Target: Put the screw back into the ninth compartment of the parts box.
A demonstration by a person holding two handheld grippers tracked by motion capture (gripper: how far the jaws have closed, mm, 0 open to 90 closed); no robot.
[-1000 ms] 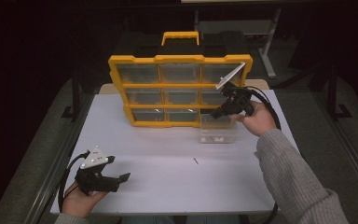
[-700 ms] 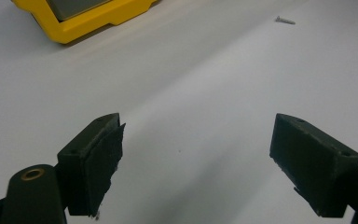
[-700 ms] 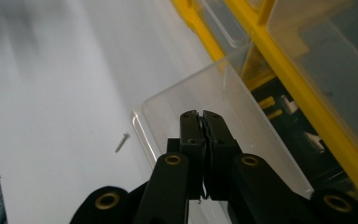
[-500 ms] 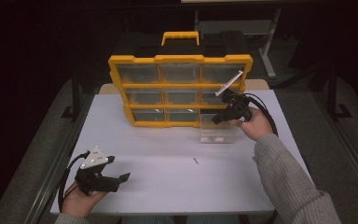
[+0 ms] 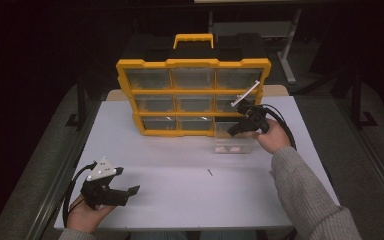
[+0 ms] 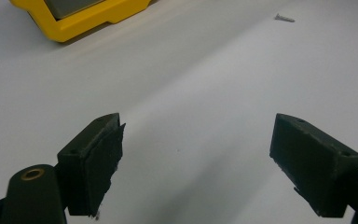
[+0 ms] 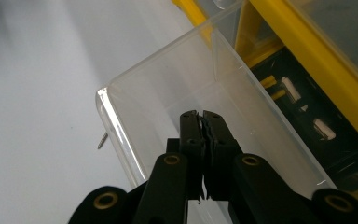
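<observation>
Clear plastic drawer (image 7: 205, 93) is entered by the right gripper (image 7: 202, 115), jaws pressed together, possibly on something tiny; it could be tipped. Left gripper (image 5: 130, 191) is held agape.

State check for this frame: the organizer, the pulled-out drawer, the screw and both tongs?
Yellow organizer: upright, bottom-right slot empty.
Clear drawer: out on the table, in front of that slot.
Screw: loose on the table.
Left tongs: open, empty.
Right tongs: shut, over the drawer.
</observation>
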